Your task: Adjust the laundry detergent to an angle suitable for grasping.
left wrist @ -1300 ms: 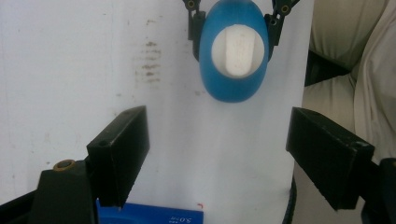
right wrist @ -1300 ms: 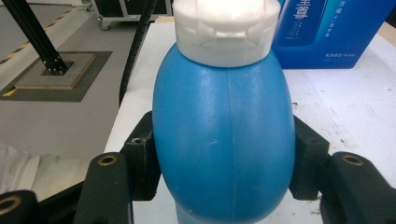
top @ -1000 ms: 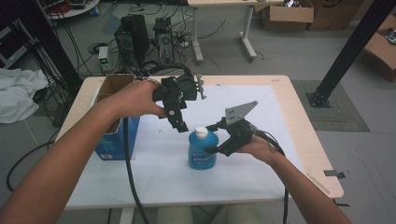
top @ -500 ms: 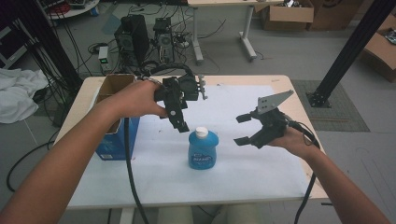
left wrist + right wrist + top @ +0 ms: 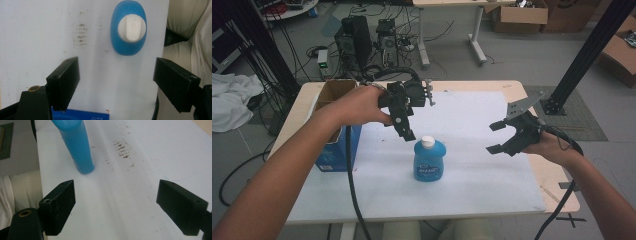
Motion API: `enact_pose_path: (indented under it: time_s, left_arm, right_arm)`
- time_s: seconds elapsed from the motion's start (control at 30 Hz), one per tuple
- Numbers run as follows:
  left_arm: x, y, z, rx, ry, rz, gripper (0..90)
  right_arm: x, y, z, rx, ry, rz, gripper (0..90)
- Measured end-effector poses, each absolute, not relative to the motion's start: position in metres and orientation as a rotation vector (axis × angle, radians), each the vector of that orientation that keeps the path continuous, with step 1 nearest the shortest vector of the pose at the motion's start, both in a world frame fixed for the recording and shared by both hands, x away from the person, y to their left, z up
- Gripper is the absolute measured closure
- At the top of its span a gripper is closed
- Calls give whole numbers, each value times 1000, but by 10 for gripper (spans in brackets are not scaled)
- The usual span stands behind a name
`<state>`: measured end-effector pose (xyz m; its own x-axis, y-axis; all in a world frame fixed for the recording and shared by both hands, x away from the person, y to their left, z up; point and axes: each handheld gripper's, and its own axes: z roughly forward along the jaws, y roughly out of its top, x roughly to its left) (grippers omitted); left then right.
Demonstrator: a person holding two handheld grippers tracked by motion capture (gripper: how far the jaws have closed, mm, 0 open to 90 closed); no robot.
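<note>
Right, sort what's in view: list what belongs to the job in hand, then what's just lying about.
In the job:
- blue bottle, upright on the white mat
- left hand-held gripper, open above its cap
- right hand-held gripper, open, off to the side

Lying about:
- open cardboard box

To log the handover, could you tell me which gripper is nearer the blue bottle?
Left. The left gripper hangs open just above the bottle and its cap; the right gripper is open, well off to the bottle's right.

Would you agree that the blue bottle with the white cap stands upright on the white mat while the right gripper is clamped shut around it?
Not quite. The blue bottle does stand upright on the white mat, but the right gripper is open and well clear of it, off to its right, as the high view shows.
</note>
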<state>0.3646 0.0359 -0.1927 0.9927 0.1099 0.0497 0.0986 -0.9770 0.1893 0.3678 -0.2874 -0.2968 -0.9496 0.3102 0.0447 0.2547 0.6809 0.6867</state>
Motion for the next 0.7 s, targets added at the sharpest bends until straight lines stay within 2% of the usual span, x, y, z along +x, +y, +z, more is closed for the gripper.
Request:
enact_pose_path:
  time_s: [0.7]
  left_arm:
    - [362, 40, -191, 2941, 184, 103, 221]
  right_arm:
    - [366, -309, -299, 532, 2857, 905, 155]
